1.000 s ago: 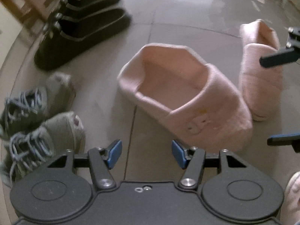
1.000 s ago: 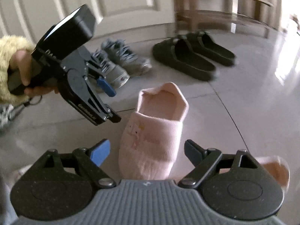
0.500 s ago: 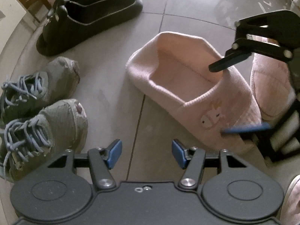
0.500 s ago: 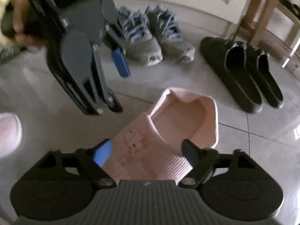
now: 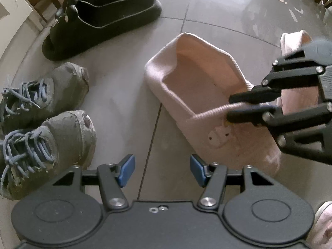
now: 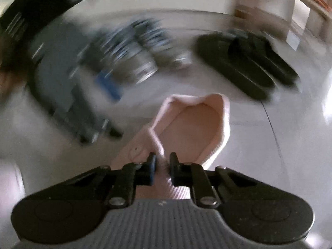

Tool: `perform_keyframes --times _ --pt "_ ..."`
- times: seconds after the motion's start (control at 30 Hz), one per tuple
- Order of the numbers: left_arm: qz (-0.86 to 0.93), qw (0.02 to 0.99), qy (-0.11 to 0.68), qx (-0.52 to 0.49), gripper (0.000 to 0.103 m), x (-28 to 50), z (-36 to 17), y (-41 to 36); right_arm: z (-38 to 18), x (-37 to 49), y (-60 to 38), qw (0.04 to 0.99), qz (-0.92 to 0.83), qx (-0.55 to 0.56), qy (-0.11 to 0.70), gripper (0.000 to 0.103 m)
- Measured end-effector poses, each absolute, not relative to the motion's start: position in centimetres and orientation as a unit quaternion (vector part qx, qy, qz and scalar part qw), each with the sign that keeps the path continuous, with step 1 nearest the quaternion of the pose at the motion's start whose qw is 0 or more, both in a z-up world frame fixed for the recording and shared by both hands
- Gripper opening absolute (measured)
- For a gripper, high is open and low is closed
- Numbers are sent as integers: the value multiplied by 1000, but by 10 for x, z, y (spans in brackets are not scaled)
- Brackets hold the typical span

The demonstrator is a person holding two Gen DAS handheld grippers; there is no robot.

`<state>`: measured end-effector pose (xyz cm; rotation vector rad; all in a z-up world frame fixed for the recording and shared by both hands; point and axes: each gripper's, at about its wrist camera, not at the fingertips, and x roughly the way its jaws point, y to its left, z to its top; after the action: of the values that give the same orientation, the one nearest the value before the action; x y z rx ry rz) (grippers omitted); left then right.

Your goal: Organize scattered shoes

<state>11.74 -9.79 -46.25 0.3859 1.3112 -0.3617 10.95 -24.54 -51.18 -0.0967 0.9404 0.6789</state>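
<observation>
Right gripper (image 5: 235, 107) is pinching the ribbed collar of the pink slipper (image 5: 207, 103) sitting mid-frame on the tile floor (image 5: 128, 95). Left gripper (image 5: 162, 171) is hanging half-open over bare tile, holding nothing.

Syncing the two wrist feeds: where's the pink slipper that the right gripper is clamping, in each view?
Left wrist: pink slipper centre-right, its collar pinched by the right gripper coming in from the right edge.
Right wrist: same slipper centre, heel opening pointing away, collar between the shut jaws at the bottom.
Shared landmark: black slippers top left in the left view, upper right in the right view.
</observation>
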Motion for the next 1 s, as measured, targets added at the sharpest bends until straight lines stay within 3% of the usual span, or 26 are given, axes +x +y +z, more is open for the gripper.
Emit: perform_keyframes --times 0.2,0.3,0.43,0.73,0.83,0.87,0.9,0.93,0.97,1.0 --pt "-174 760 600 178 58 116 -463 -100 -505 95 -248 862 213 -127 443 15" --pt "-179 761 599 172 58 118 -464 -101 -501 106 -272 864 144 -73 478 15" --pt "-190 761 595 172 58 117 -464 -106 -494 108 -294 870 77 -83 480 15" --pt "-196 762 595 167 58 119 -461 -107 -500 92 -322 854 57 -150 495 14" --pt "-199 761 592 173 58 120 -462 -112 -486 88 -342 866 80 -84 486 19" --pt "-198 761 592 175 58 121 -463 -115 -480 86 -343 872 87 -67 478 33" --pt "-199 761 592 174 58 121 -463 -117 -474 85 -344 876 95 -51 469 73" --pt "-201 760 593 173 58 122 -462 -119 -466 84 -338 878 116 -41 462 92" --pt "-205 759 594 172 58 122 -462 -122 -465 84 -337 878 120 -42 461 102" --pt "-207 758 593 174 58 122 -461 -124 -463 85 -331 879 140 -49 454 102"
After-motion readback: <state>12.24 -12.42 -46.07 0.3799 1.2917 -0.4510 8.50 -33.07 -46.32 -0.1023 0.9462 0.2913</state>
